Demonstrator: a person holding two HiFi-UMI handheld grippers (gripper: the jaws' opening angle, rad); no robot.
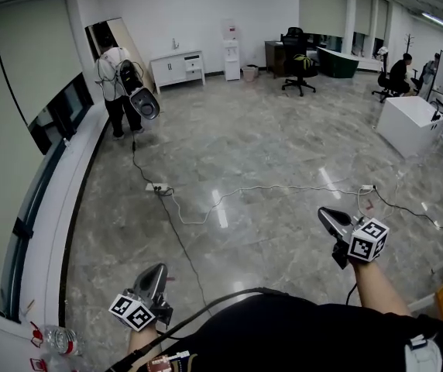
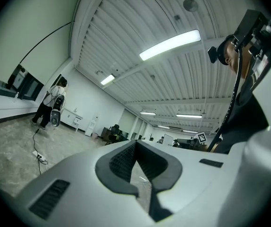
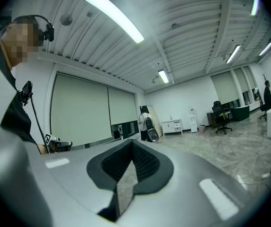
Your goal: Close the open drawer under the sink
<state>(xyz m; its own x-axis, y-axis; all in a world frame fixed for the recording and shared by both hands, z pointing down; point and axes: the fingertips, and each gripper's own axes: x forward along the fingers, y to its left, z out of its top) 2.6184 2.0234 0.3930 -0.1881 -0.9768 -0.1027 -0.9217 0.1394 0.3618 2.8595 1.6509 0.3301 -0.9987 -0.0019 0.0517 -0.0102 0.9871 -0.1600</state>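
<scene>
No sink and no drawer show in any view. In the head view my left gripper (image 1: 158, 271) is held low at the bottom left, pointing up and away over the floor, its jaws together with nothing between them. My right gripper (image 1: 326, 214) hangs at the right, pointing left, also shut and empty. The left gripper view looks up at the ceiling past the left gripper (image 2: 135, 143), whose jaw tips meet. The right gripper view has the right gripper (image 3: 132, 141) closed the same way, aimed across the room.
A grey marble floor (image 1: 268, 153) carries a power strip (image 1: 158, 187) and long cables (image 1: 237, 192). A person (image 1: 119, 91) stands at the far left by a white cabinet (image 1: 179, 68). An office chair (image 1: 299, 68) and a white table (image 1: 409, 122) stand beyond. A water bottle (image 1: 60, 339) lies on the windowsill.
</scene>
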